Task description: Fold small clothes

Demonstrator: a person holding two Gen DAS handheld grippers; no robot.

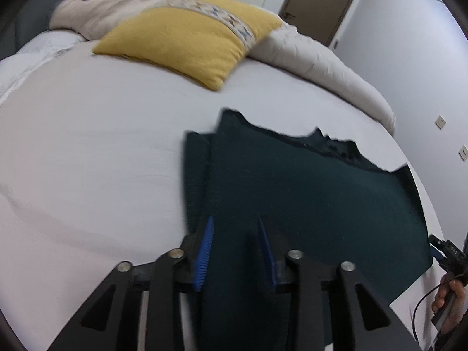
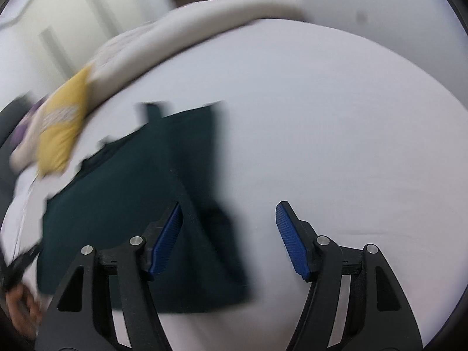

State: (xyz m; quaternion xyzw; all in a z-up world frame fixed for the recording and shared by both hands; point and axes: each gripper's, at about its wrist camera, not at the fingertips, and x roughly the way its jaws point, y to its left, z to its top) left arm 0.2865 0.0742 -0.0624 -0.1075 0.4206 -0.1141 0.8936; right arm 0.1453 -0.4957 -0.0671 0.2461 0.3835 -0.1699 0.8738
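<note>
**Both grippers let go over the folded garment**

The dark green knitted garment lies flat on the white bed sheet, one side already turned in, so it can likely rest unheld. The left gripper hangs just above its near edge with jaws apart and cloth showing between them, unpinched. The right gripper, jaws wide, straddles the garment's right edge.
</note>
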